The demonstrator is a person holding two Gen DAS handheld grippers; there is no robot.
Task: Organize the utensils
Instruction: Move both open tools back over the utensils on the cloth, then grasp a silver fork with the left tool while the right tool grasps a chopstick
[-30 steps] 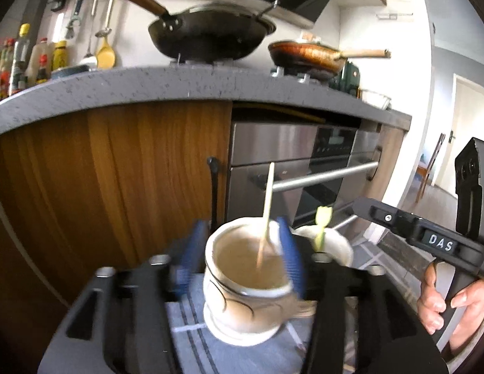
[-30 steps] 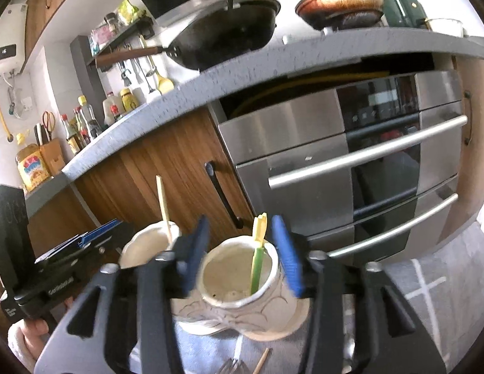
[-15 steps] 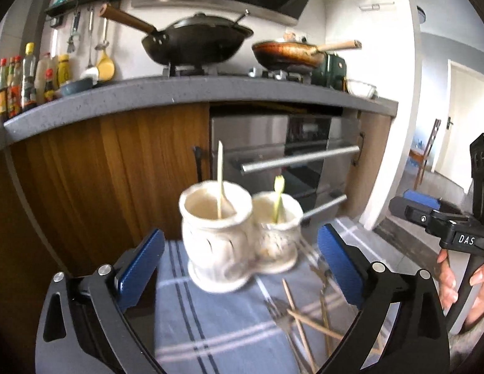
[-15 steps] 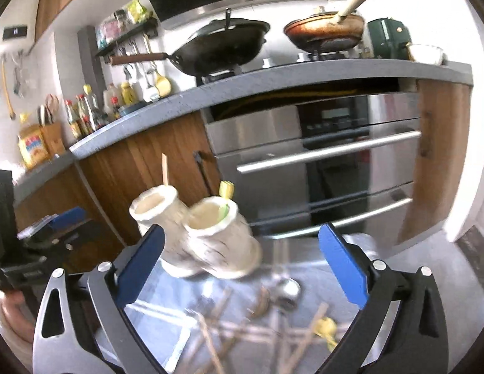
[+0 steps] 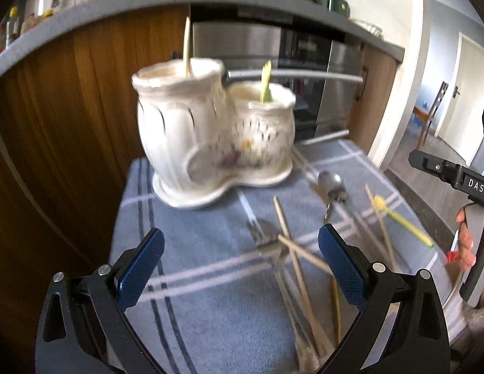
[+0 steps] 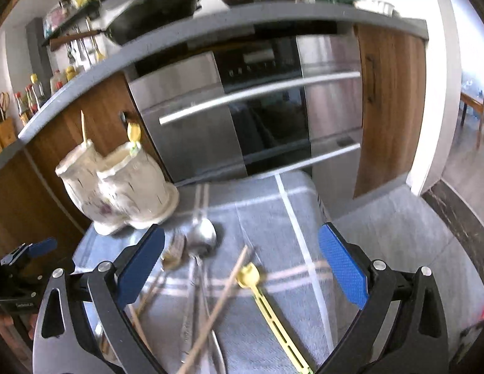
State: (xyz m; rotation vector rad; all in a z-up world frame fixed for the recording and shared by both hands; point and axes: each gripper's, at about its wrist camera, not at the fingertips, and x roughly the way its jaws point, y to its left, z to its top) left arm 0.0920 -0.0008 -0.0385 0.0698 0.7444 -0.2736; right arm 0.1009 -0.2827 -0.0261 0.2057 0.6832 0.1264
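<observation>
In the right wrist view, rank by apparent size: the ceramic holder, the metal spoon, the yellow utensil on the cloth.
1. ceramic holder, clearly largest.
2 and 3. yellow utensil and metal spoon look alike; both run out of frame, so I won't rank them.

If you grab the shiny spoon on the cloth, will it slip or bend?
The metal spoon looks smooth and glossy, so it may slip between the pads. It lies flat on the blue cloth, crossed by chopsticks, so lifting it could drag them. Being metal, it probably stays stiff.
</observation>
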